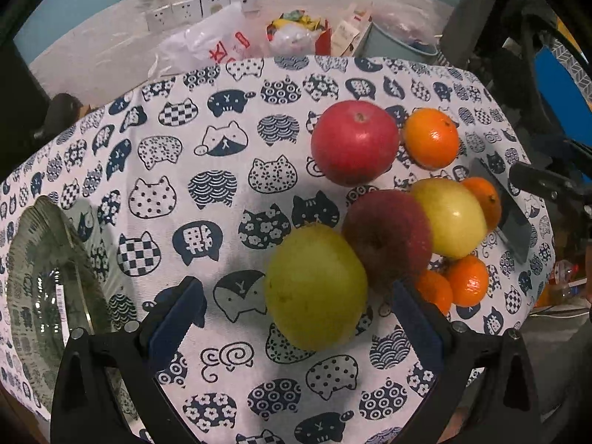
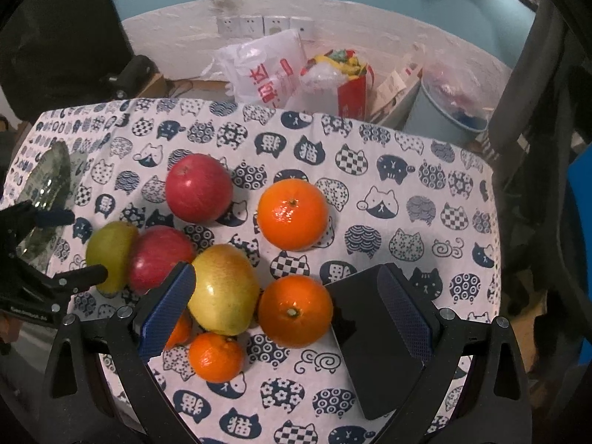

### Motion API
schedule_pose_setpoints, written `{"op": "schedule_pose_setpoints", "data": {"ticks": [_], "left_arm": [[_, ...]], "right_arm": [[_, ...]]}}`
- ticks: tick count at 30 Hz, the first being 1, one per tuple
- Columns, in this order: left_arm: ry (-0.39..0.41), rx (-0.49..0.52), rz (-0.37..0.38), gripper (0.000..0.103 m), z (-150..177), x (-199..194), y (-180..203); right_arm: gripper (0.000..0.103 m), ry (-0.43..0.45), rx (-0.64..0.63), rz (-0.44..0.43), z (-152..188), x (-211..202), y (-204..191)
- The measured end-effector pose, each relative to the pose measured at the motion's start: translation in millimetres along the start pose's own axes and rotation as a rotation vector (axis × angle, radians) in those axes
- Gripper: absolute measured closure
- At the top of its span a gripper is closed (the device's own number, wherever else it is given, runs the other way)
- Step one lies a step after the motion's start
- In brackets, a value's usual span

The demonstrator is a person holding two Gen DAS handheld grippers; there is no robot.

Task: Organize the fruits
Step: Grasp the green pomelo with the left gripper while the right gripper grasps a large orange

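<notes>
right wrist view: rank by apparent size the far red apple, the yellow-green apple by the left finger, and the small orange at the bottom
1. yellow-green apple, looks largest, though it lies nearer the camera
2. far red apple, close in size to it; being farther away, the true order of these two is unsure
3. small orange, clearly smallest despite being nearest

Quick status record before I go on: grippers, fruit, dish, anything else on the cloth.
left gripper: open, straddling the nearest yellow-green apple
right gripper: open, over the clustered fruit
red apples: two, one apart, one in the cluster
oranges: five, none gripped
ribbed glass dish: at the cat-print tablecloth left edge, no fruit visible inside
black phone: flat beside the oranges
</notes>
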State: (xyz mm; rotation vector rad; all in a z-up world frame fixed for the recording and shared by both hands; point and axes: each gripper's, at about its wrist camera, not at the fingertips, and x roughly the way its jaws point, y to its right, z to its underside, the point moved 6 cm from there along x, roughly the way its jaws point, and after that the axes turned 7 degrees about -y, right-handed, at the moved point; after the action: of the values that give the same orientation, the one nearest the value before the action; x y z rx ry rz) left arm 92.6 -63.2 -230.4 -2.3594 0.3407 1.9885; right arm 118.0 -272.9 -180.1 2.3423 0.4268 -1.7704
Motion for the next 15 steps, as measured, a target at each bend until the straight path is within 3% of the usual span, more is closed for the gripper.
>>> {"op": "schedule_pose_setpoints", "data": {"ticks": [15], "left_arm": [[-0.059, -0.034, 0.049, 0.001, -9, 34, -7]], "right_arm": [[0.005, -0.112, 0.069, -0.015, -27, 68, 22]]}}
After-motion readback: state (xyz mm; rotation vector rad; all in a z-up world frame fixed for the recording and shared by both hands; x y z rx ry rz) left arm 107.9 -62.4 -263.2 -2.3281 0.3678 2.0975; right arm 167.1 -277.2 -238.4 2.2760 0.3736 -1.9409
